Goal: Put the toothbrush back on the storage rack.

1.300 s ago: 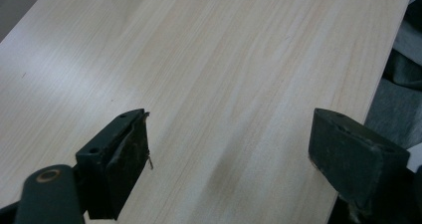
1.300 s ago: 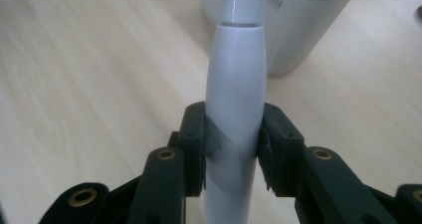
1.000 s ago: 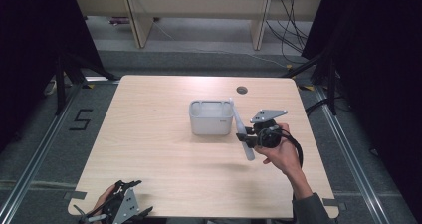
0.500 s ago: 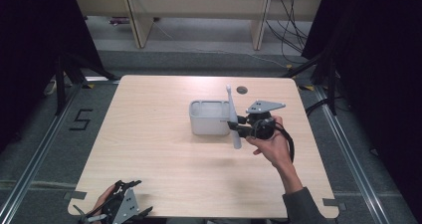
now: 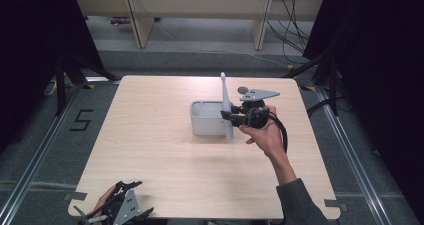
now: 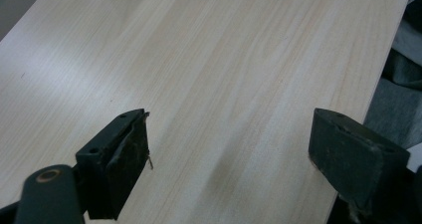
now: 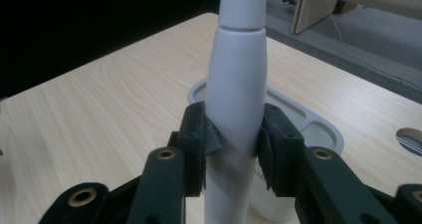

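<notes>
A long white toothbrush-like handle point(image 5: 224, 101) point(image 7: 238, 74) stands nearly upright, with my right gripper point(image 5: 228, 117) point(image 7: 235, 134) shut on its lower half. Its bottom end hangs at the right front corner of a white rectangular holder point(image 5: 206, 119) point(image 7: 309, 123) in the middle of the table; whether it touches I cannot tell. The holder has compartments in its top. My left gripper point(image 5: 119, 211) point(image 6: 229, 139) rests at the table's near left edge, jaws wide open with nothing between them.
A light wooden table point(image 5: 150, 155) carries the holder. A round cable hole point(image 5: 243, 90) point(image 7: 411, 137) sits at the table's far edge behind the right gripper. Shelving point(image 5: 200, 5) stands beyond the table. Dark curtains flank both sides.
My right gripper has carried the white handle left towards the holder and swung it from tilted to nearly upright. The left gripper has stayed put.
</notes>
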Demonstrator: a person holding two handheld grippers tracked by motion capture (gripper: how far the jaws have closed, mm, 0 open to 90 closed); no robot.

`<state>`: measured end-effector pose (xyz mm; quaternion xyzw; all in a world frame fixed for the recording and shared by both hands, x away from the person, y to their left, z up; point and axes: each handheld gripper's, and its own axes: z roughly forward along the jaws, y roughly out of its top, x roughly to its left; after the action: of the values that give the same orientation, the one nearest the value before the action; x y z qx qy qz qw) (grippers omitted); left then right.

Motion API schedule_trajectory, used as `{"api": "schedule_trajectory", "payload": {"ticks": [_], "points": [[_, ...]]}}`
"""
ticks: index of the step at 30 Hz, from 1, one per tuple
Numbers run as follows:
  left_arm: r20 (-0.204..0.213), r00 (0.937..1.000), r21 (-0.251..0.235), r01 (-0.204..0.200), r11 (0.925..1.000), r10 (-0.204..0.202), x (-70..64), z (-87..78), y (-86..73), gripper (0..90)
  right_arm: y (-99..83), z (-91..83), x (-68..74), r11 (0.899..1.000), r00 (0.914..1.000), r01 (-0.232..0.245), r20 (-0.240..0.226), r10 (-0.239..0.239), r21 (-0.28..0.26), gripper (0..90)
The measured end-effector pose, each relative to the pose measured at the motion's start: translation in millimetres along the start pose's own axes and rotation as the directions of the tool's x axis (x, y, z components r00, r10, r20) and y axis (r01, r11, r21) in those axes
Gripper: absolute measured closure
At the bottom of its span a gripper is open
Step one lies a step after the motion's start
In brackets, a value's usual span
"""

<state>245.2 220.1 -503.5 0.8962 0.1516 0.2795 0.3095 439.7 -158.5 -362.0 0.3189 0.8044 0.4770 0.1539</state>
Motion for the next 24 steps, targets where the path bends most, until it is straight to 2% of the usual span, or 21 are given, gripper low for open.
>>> {"api": "schedule_trajectory", "payload": {"ticks": [1,3,4,5,6,8,9,10,17,20,21,23,24], "points": [[-0.001,1.0,-0.001,-0.001,1.0,0.001,0.0,0.1,-0.1,15.6,1.9,0.9,1.7,1.0,0.9998,-0.019,0.003,0.019,-0.006,66.9],[0.002,1.0,0.005,-0.001,1.0,0.001,0.2,-0.4,0.1,15.6,6.5,3.7,1.1,1.0,0.9996,-0.019,-0.02,0.019,-0.008,66.9],[-0.001,1.0,-0.002,0.001,1.0,-0.001,0.0,0.1,-0.2,15.6,9.1,4.5,0.2,1.0,1.0,0.001,-0.006,-0.001,-0.012,66.9],[0.001,1.0,-0.001,0.001,1.0,-0.001,0.0,0.1,0.0,15.6,11.4,5.5,1.5,1.0,0.9997,-0.019,-0.012,0.019,-0.01,66.9],[0.006,1.0,0.007,-0.001,1.0,0.001,0.3,-0.5,0.4,15.6,13.9,6.8,0.0,1.0,1.0,0.0,-0.009,-0.001,-0.014,66.9],[0.0,1.0,-0.002,0.001,1.0,-0.001,-0.1,-0.1,-0.1,15.6,18.6,9.8,1.2,1.0,0.9997,-0.019,-0.014,0.019,-0.015,66.9],[0.001,1.0,0.001,0.0,1.0,0.0,0.0,-0.2,0.0,15.6,21.4,10.7,0.2,1.0,0.9999,-0.004,-0.011,0.004,-0.017,66.9],[0.001,1.0,-0.002,0.0,1.0,0.0,0.2,0.0,0.0,15.6,23.9,11.3,1.3,1.0,0.9997,-0.019,-0.011,0.019,-0.013,66.9],[-0.007,0.9999,-0.006,0.007,1.0,-0.008,-0.8,1.0,0.1,15.5,38.8,16.1,-1.5,0.999,1.0,-0.003,0.0,0.003,-0.043,66.9],[0.001,1.0,0.001,-0.003,1.0,0.003,0.2,-0.3,0.1,15.6,42.6,19.2,-1.9,0.998,0.9996,-0.025,-0.015,0.024,-0.05,66.9],[0.001,1.0,-0.001,0.0,1.0,0.0,0.2,-0.1,0.0,15.6,44.9,19.5,-2.8,0.999,0.9998,-0.018,0.001,0.018,-0.041,66.9],[0.006,1.0,0.008,-0.002,1.0,0.002,0.3,-0.6,0.4,15.5,48.1,21.3,-3.4,0.999,0.9994,-0.034,0.008,0.034,-0.039,66.9],[0.003,1.0,0.003,0.001,1.0,-0.001,-0.1,-0.4,0.3,15.6,49.4,22.1,-4.5,0.999,0.9997,-0.02,0.012,0.02,-0.039,66.9]]}}
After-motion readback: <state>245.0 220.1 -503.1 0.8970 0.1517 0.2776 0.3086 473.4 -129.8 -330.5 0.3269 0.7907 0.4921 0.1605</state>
